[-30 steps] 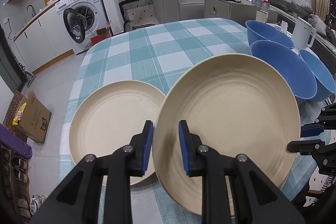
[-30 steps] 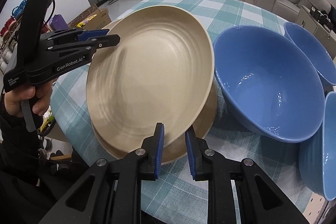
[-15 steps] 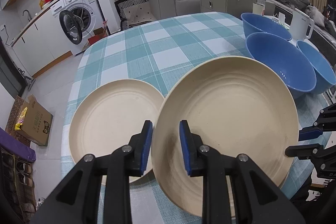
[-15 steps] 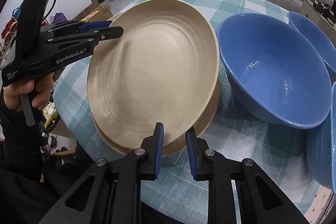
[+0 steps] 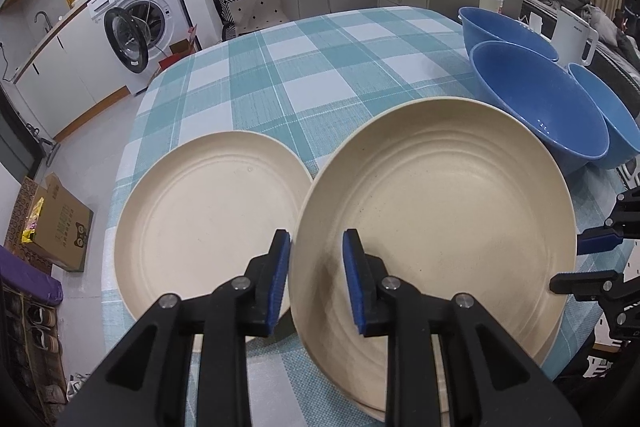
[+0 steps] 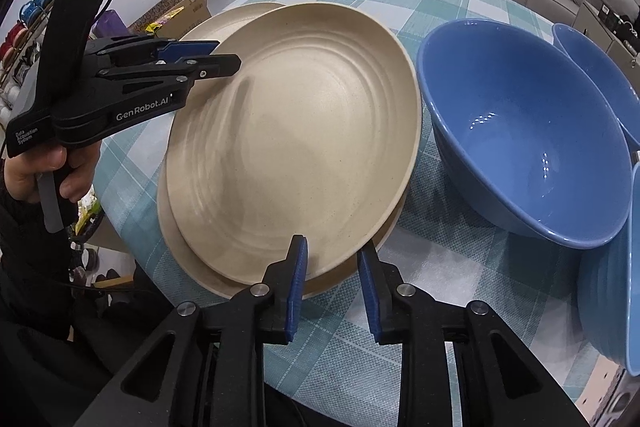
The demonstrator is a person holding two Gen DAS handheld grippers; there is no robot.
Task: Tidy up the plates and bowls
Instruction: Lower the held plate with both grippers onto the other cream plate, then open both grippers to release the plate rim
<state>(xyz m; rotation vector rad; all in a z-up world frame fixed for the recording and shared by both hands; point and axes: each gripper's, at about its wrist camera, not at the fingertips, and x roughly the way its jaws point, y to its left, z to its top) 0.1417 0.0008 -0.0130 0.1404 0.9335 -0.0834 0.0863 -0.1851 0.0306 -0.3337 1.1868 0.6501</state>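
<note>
A cream plate (image 5: 440,207) (image 6: 292,139) lies on top of a second cream plate (image 6: 192,255), slightly offset from it. My left gripper (image 5: 316,279) (image 6: 224,53) is shut on the top plate's left rim. My right gripper (image 6: 332,283) (image 5: 576,261) straddles the same plate's near rim. Its jaws are opening and the pads stand off the rim. A third cream plate (image 5: 208,215) (image 6: 224,19) lies flat on the checked tablecloth (image 5: 304,79) to the left. Three blue bowls (image 5: 540,107) (image 6: 520,155) cluster on the right.
A white jug (image 5: 572,35) stands behind the bowls. The table's edge runs just below both grippers. A person's hand (image 6: 52,171) holds the left gripper. On the floor to the left are a cardboard box (image 5: 60,223) and a washing machine (image 5: 136,23).
The right gripper's jaws have spread apart around the plate's rim. The top plate has settled flatter onto the plate beneath. The left gripper keeps its hold.
</note>
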